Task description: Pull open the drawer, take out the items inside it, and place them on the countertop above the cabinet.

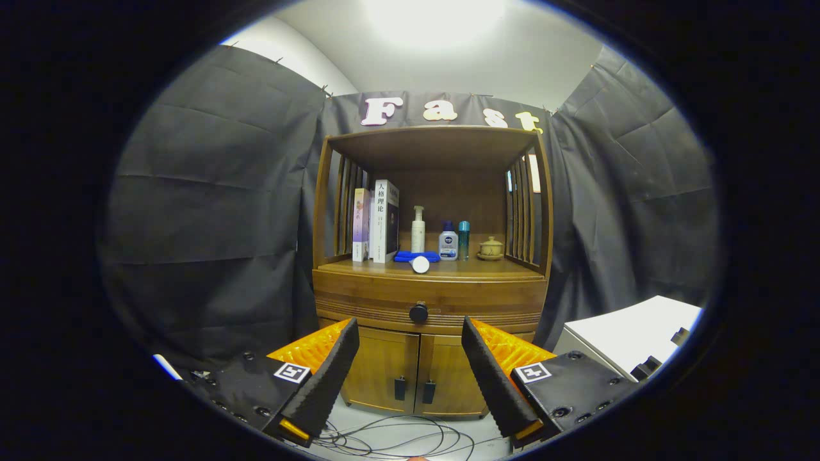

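Observation:
A brown wooden cabinet (430, 288) stands ahead against the booth wall. Its drawer (384, 299) is closed, with a round black knob (418, 312) at the middle of its front. My gripper (410, 333) is open and holds nothing; its two black fingers (333, 371) stand well short of the cabinet, one to each side of the knob and a little below it. On the countertop (493, 269) above the drawer rest a blue item (416, 256) with a white round thing (420, 264) before it. What lies inside the drawer is hidden.
Upright books (378, 223), a white pump bottle (418, 229), a small white bottle (448, 242), a teal bottle (464, 240) and a lidded cup (491, 248) stand on the countertop. Two lower doors (413, 374) are closed. Cables (397, 438) lie on the floor. A white box (631, 333) sits at right.

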